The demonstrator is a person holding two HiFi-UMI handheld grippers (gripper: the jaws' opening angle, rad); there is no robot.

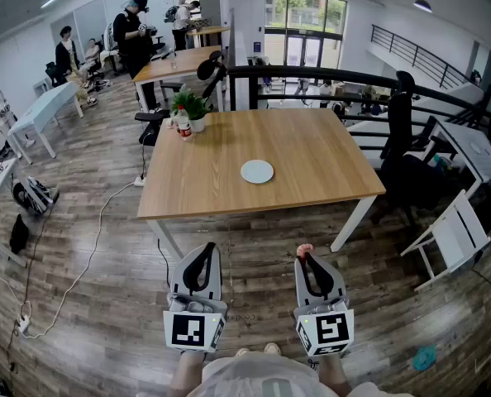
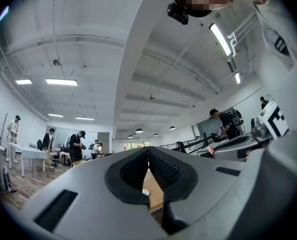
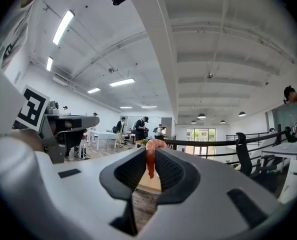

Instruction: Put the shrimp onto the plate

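An orange-pink shrimp [image 3: 150, 156] is pinched between the jaws of my right gripper [image 3: 150, 154]; its head pokes out above the tips as the shrimp [image 1: 304, 251]. My right gripper [image 1: 306, 257] hangs over the wood floor, short of the table's near edge. The small white plate [image 1: 257, 171] lies bare near the middle of the wooden table [image 1: 196, 180], well ahead of both grippers. My left gripper [image 1: 206, 251] is beside the right one, also short of the table, its jaws shut with nothing between them. The left gripper [image 2: 148, 150] points toward the table.
A potted plant [image 1: 191, 106] and a bottle [image 1: 184, 128] stand at the table's far left corner. A black railing [image 1: 328, 77] runs behind the table, office chairs [image 1: 402, 131] and a white folding chair [image 1: 454, 231] stand to the right. A cable [image 1: 88, 255] trails on the floor at left. People stand far back.
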